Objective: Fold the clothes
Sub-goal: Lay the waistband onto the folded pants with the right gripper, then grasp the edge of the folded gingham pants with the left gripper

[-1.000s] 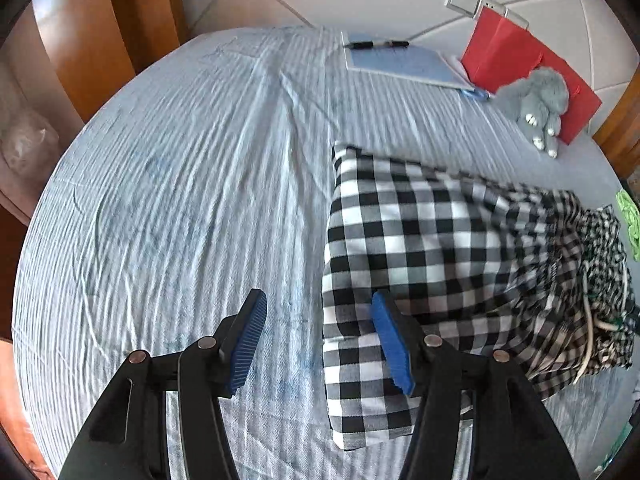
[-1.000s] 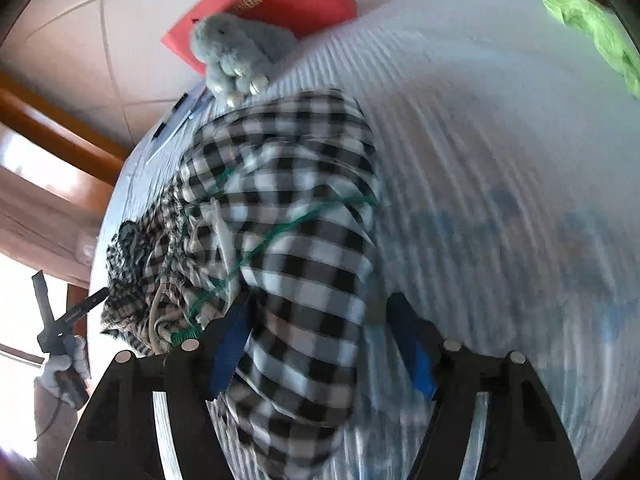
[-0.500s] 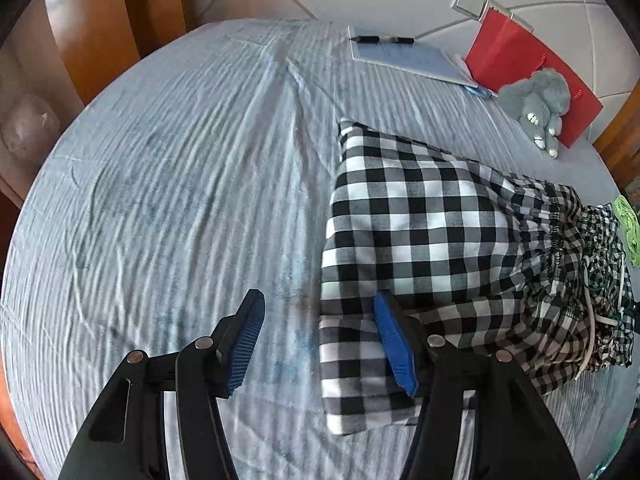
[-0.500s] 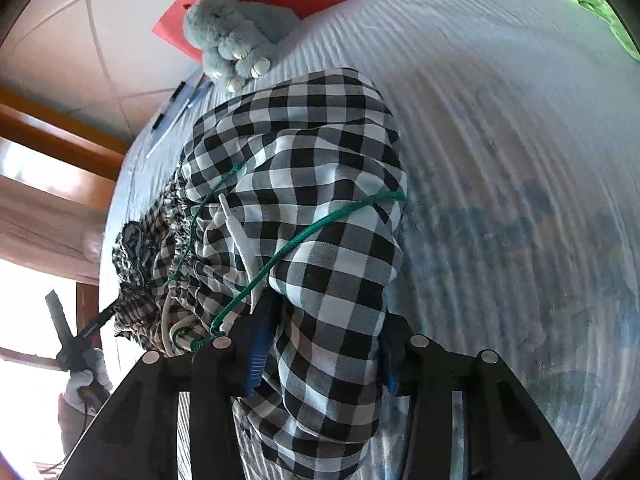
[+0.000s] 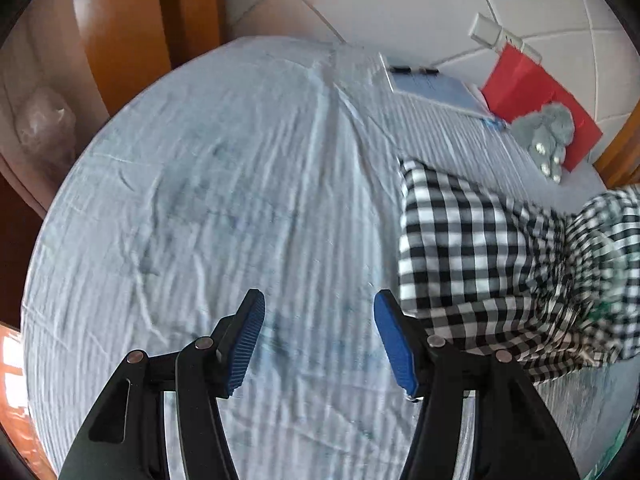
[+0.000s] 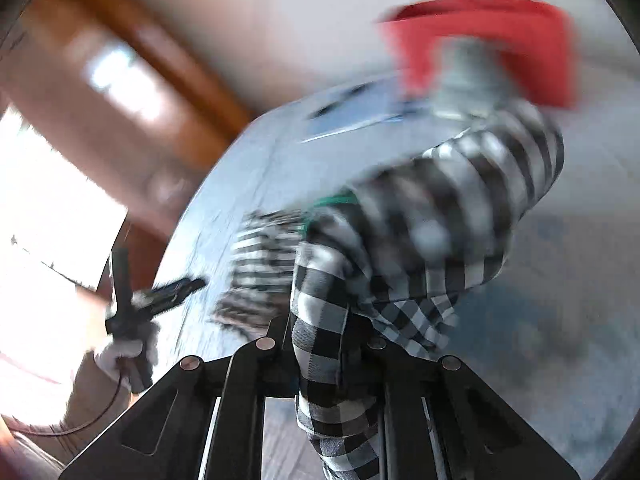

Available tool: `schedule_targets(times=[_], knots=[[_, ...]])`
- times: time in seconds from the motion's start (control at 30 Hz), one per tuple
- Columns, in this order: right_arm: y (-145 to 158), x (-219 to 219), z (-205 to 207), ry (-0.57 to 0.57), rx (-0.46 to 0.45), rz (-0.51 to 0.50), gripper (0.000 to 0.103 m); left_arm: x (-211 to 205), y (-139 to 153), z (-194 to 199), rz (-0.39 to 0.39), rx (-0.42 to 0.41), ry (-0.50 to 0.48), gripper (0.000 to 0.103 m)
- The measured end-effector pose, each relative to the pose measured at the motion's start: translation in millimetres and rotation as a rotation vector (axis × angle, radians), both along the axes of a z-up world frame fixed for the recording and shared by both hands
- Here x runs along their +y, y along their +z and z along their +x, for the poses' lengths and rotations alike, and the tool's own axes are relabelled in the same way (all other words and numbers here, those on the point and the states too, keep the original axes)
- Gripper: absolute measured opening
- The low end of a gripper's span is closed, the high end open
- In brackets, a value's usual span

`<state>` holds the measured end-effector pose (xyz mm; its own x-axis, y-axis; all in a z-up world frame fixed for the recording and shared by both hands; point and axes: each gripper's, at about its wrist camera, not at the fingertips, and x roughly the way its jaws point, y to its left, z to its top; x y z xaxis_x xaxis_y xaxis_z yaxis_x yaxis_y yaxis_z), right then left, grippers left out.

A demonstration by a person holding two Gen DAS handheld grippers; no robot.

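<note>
Two blue-padded fingers of the left gripper (image 5: pixel 319 344) stand released over the striped bed sheet (image 5: pixel 240 200) — the checked garment (image 5: pixel 480 248) lies just right. From the right wrist, blurred: the right gripper (image 6: pixel 320 344) is closing, fingers grasping the garment's fold — lifted off the bed.

B&W checked garment (image 5: pixel 472 240), part-folded on bed, one end lifted, green cord.
</note>
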<state>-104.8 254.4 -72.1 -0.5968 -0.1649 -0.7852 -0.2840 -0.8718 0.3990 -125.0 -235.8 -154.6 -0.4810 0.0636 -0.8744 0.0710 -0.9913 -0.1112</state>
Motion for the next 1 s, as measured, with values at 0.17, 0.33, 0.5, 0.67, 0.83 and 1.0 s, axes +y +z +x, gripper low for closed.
schedule_targets(times=[0.17,0.33,0.5,0.67,0.83,1.0], knots=[[-38,-39,-59,0.107,-0.096,-0.03,0.053,8,13,-12,0.024,0.031,-0.019,0.058],[-10,-15,-10,0.028,-0.001,-0.03,0.067,38,17,-23,0.079,0.029,-0.073,0.058],[-31,46,50,-0.144,-0.144,0.039,0.068,78,24,-25,0.179,0.017,-0.146,0.066],[-66,57,69,-0.175,-0.184,-0.042,0.068,116,18,-41,0.202,0.0,-0.203,0.068],[-77,55,58,-0.147,-0.17,-0.078,0.068,151,4,-48,0.218,-0.046,-0.302,0.039],[-73,55,37,-0.121,-0.146,-0.108,0.067,142,34,-39,0.135,0.066,-0.294,0.0]])
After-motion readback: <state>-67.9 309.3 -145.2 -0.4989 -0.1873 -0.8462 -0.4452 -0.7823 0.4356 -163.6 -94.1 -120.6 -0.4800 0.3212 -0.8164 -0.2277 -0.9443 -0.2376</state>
